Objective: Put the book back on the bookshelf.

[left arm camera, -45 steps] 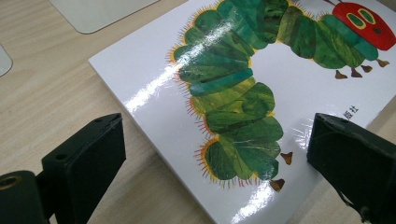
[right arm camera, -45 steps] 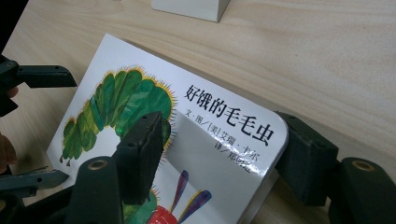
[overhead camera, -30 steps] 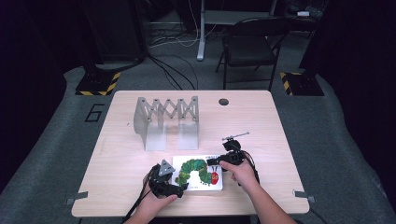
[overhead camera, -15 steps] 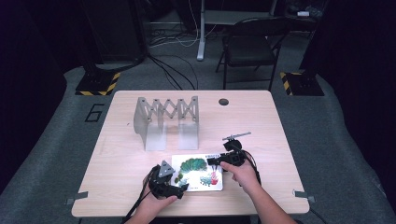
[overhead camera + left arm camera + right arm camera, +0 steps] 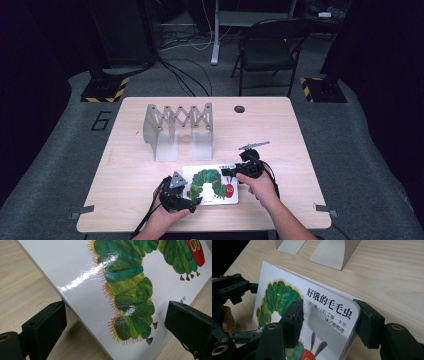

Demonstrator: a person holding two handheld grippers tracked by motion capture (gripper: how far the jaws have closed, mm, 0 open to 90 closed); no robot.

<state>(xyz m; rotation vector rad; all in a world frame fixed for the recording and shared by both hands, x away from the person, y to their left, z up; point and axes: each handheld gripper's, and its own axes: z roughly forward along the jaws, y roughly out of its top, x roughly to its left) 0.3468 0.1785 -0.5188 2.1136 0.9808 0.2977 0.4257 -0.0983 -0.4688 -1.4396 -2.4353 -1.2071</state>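
The picture book (image 5: 212, 185) lies low in the high view's frame, just below centre, near the front edge of the pale wooden worktop (image 5: 270, 130); its cover is glossy white with a green segmented caterpillar, a red head and a line of Chinese title characters, and the corners are rounded like a board book's. In the left gripper view the cover catches a bright streak of light and one edge looks raised off the wood, with shadow beneath it, so the step in hand seems to be lifting or tipping the book up from lying flat. The right tool (image 5: 329, 322) has its jaws spread to either side of the title corner, one over the cover and one beyond the outer edge, not pressed onto it as far as I can tell. The left tool (image 5: 115, 327) is likewise spread, its jaws straddling the caterpillar's tail end without a clear pinch. The next move probably calls for pressing one tool together on an edge, then raising the book upright while the other steadies it. Higher in the high view, left of centre, stands a grey expanding book rack (image 5: 177, 131), well apart from the book.
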